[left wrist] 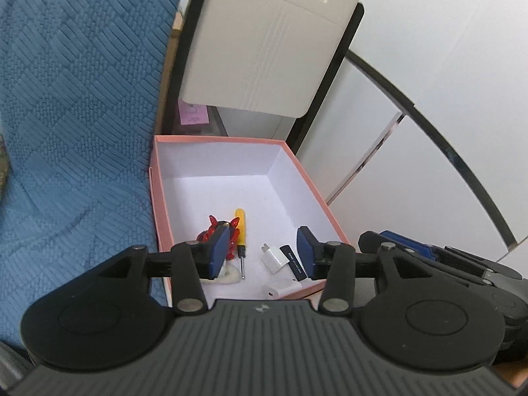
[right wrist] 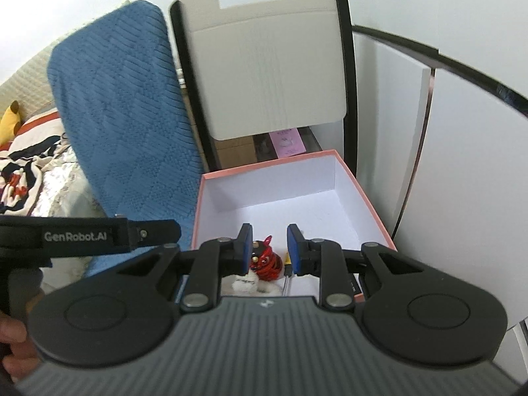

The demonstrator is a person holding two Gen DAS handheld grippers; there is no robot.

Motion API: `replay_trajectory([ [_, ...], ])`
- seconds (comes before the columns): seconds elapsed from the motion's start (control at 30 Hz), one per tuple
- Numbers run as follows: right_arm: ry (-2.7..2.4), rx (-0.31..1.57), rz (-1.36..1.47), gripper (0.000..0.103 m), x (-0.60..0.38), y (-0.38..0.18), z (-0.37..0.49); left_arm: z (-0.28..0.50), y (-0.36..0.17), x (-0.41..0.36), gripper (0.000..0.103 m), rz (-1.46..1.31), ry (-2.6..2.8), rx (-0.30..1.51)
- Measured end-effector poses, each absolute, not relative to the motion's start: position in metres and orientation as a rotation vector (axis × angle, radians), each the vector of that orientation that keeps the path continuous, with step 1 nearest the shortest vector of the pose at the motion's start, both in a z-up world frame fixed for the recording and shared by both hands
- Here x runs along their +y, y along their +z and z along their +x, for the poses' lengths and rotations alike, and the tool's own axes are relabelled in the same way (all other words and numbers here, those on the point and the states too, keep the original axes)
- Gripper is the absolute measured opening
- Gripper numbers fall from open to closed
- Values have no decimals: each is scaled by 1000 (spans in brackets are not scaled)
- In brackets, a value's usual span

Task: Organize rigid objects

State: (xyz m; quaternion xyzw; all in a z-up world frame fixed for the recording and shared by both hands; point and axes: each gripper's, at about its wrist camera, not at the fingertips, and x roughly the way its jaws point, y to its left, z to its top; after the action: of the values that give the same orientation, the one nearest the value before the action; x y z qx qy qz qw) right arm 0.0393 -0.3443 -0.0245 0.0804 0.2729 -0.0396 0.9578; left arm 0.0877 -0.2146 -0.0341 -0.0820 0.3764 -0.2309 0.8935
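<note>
Lying below left hand-held gripper (left wrist: 262,252): screwdriver (left wrist: 240,235).

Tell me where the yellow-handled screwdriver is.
In the left wrist view the yellow-handled screwdriver lies inside the pink box, near its front, between the red ornament and the white charger plug.

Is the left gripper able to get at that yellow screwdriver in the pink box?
Probably yes. The left gripper hangs open over the uncovered box, and the screwdriver lies exposed beside the red toy.

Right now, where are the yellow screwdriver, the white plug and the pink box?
yellow screwdriver (left wrist: 239,222): left wrist view, on its yellow handle.
white plug (left wrist: 273,257): left wrist view, on its white body.
pink box (left wrist: 214,139): left wrist view, on its far rim.
</note>
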Motion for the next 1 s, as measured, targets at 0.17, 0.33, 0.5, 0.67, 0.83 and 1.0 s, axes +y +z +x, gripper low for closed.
replay_trajectory([
  [0.17,-89,543,163,27,-330,-20,21,65,-22,-195,62,-159,-484,745],
  [0.33,-92,539,158,27,-315,-18,3,45,-14,-173,67,-168,-478,715],
  [0.5,-97,538,154,27,-301,-17,-14,27,-9,-156,71,-167,-466,693],
  [0.67,-97,543,165,30,-294,-16,-24,16,-9,-141,78,-170,-455,684],
  [0.83,-98,554,152,36,-289,-16,-29,8,-10,-130,90,-163,-444,686],
  [1.0,-113,539,116,92,-281,-17,-29,5,-9,-125,99,-154,-430,679],
])
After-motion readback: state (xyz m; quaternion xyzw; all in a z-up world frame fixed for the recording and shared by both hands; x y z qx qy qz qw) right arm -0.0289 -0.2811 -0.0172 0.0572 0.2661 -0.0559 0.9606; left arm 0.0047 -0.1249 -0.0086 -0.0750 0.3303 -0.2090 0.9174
